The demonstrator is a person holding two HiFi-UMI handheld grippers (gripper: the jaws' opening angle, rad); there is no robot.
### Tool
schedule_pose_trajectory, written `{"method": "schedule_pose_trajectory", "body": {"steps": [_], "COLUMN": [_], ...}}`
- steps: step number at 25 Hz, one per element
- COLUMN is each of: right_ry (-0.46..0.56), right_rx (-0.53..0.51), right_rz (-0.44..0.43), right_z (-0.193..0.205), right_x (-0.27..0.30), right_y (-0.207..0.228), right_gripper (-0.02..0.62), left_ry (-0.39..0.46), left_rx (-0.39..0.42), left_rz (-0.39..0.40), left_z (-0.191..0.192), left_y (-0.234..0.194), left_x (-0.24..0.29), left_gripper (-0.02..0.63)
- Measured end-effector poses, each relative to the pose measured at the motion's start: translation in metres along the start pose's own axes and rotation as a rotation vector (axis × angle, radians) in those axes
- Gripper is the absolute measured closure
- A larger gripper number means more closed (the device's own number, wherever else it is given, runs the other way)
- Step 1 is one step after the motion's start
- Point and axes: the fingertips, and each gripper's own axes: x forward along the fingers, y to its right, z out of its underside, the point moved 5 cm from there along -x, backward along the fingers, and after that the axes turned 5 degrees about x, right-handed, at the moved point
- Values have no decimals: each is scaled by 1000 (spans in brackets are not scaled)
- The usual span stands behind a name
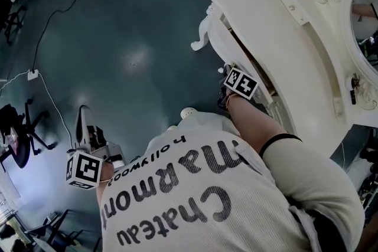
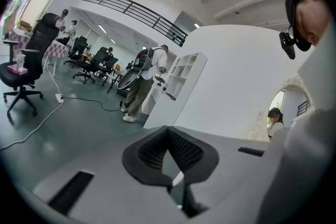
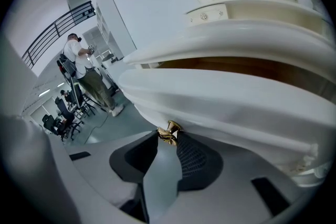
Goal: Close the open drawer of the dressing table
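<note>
The white dressing table (image 1: pixel 277 20) stands at the right of the head view, its drawer (image 1: pixel 253 68) pulled out a little so a brown gap shows under the top. My right gripper (image 1: pixel 229 75) is at the drawer's front. In the right gripper view the curved white drawer front (image 3: pixel 220 107) fills the frame, and my right gripper (image 3: pixel 168 136) is shut on the small gold knob (image 3: pixel 169 131), held at the fingertips. My left gripper (image 1: pixel 84 127) hangs low at the left, away from the table. Seen from its own camera, my left gripper (image 2: pixel 169 131) is shut on nothing, tips touching.
The oval mirror (image 1: pixel 366 15) rises behind the table top, and a carved table leg (image 1: pixel 204 35) juts toward the floor. A cable and power strip (image 1: pixel 33 74) lie on the teal floor at left. A person (image 2: pixel 142 81) stands by a white shelf (image 2: pixel 184 73), with office chairs (image 2: pixel 26 65) beyond.
</note>
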Motion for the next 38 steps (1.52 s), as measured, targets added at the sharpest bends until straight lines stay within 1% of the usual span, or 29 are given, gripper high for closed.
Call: {"method": "schedule_pose_trajectory", "body": {"steps": [8, 15, 19, 21, 26, 38], "right_ry": [12, 28, 35, 39, 49, 68], "right_rx": [9, 0, -3, -14, -66, -95], "right_rz": [20, 69, 82, 96, 168, 204], "right_z": [-6, -12, -16, -18, -21, -30], "right_x": [3, 5, 8, 9, 8, 13], "right_y": [4, 7, 10, 11, 11, 18], "right_gripper": [465, 462, 460, 460, 462, 460], "left_ry": [4, 8, 9, 6, 1, 0], "left_rx": [-2, -2, -1, 4, 7, 6], "left_rz": [-16, -23, -34, -33, -42, -63], "left_z": [1, 2, 2, 2, 0, 4], "left_y": [0, 1, 2, 4, 3, 3], "left_x": [-1, 0, 0, 0, -2, -2], "left_gripper": [598, 598, 598, 598, 598, 598]}}
